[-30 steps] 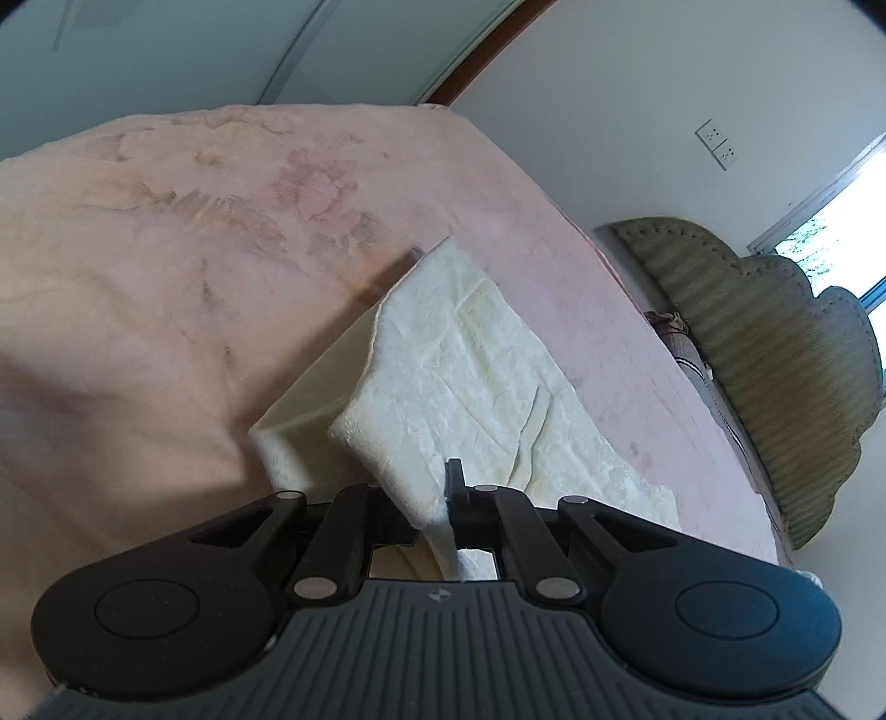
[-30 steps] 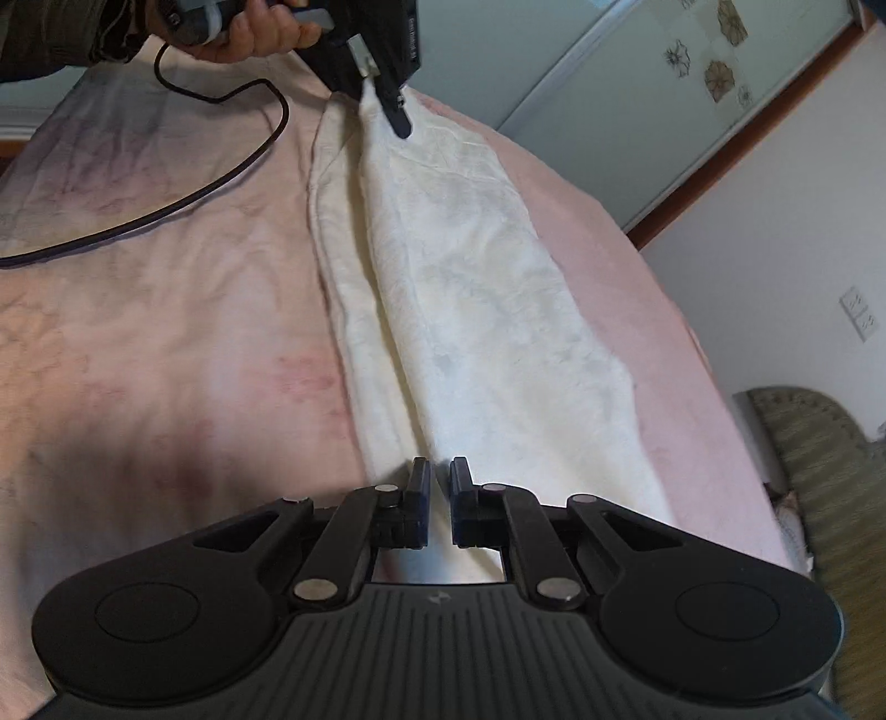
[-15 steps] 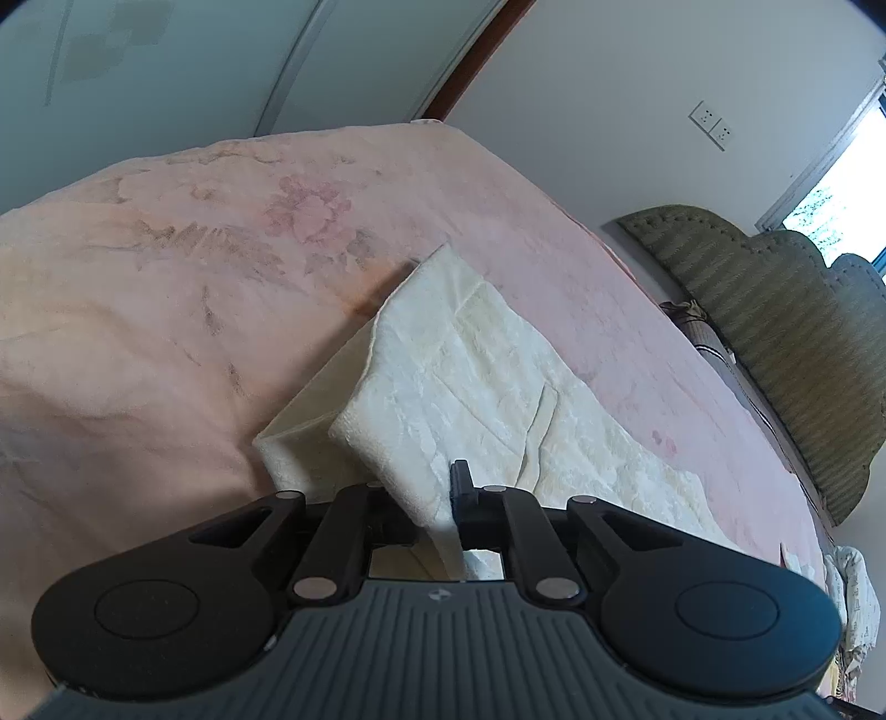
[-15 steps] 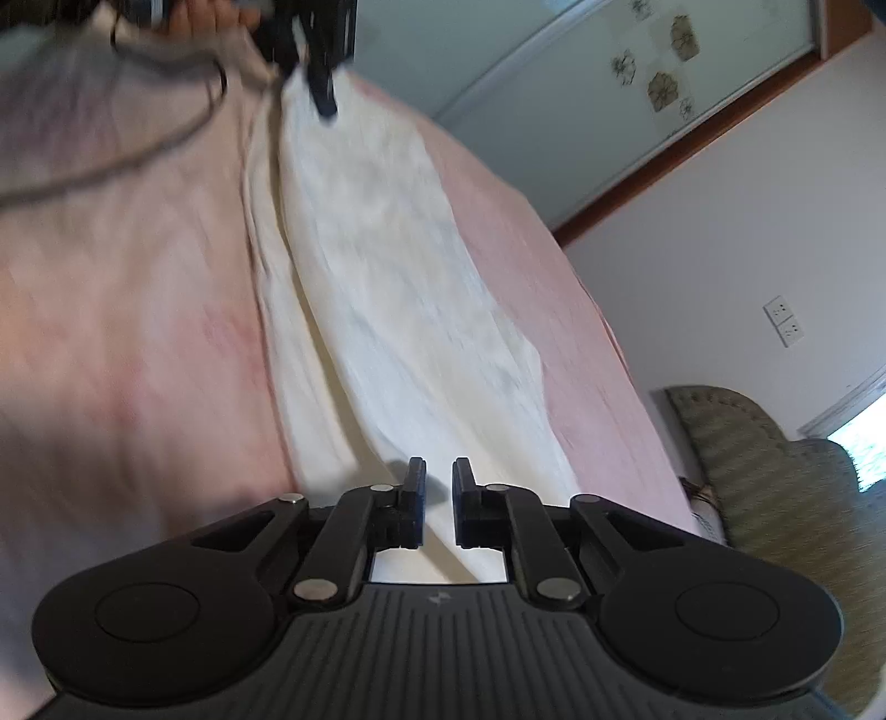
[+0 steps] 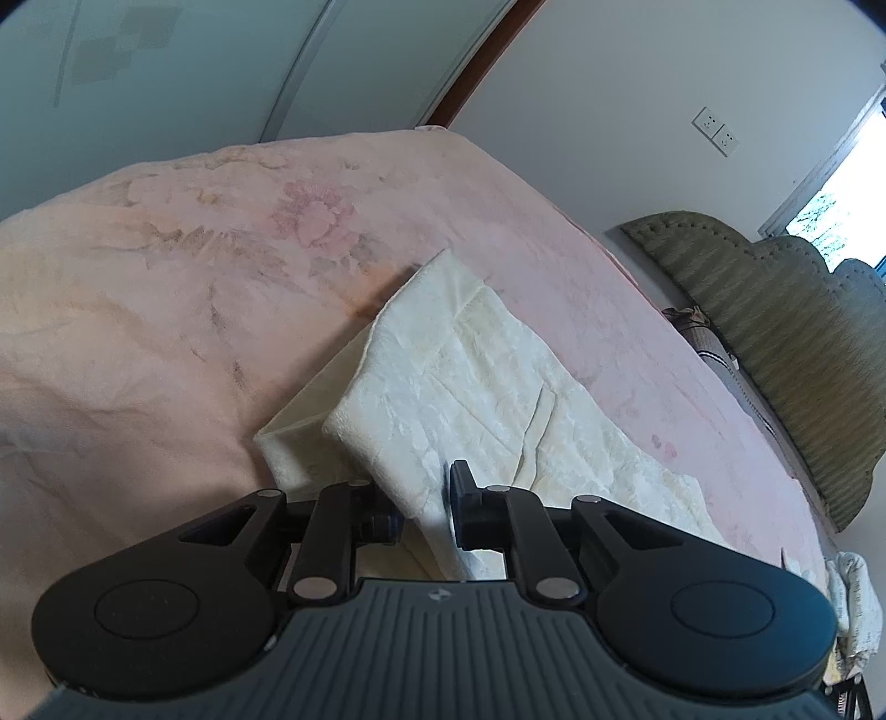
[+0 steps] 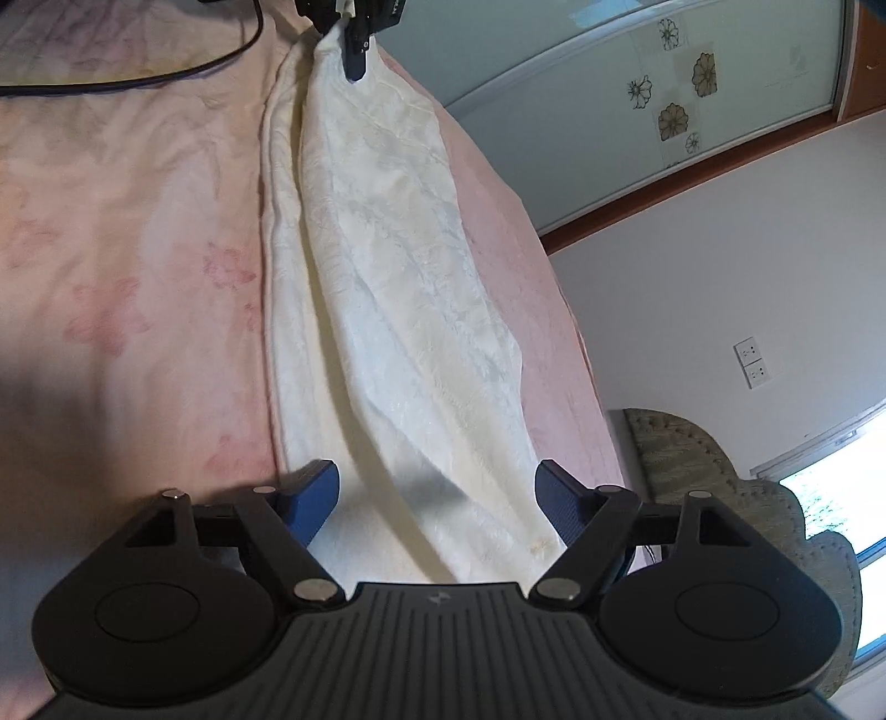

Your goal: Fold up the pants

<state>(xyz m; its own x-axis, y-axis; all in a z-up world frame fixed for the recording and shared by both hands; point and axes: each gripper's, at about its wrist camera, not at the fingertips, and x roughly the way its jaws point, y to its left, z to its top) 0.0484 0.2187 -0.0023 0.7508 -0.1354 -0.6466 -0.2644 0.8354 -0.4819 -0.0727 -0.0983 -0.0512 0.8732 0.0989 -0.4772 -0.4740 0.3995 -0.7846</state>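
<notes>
Cream pants (image 6: 387, 288) lie stretched in a long strip on the pink bedspread (image 6: 111, 249). My right gripper (image 6: 437, 495) stands open over the near end. Its jaws are opening wide, and the cloth lies between and below the blue pads (image 6: 315, 493) without touching them. At the far end my left gripper (image 6: 354, 33) pinches the cloth and holds it slightly raised. In the left wrist view a folded edge of the pants (image 5: 443, 387) runs between the fingers of the left gripper (image 5: 423, 493). Its jaws are opening a little, with cloth draped over the left finger.
A black cable (image 6: 166, 77) trails across the bedspread near the left gripper. A green padded headboard (image 5: 775, 332) stands past the bed's right edge. Sliding wardrobe doors (image 6: 637, 111) and a wall with sockets (image 6: 753, 363) lie beyond the bed.
The right gripper went from shut on the pants' near end to wide open, letting the cloth drop, and it rolled. The left gripper's fingers parted slightly with the cloth still between them.
</notes>
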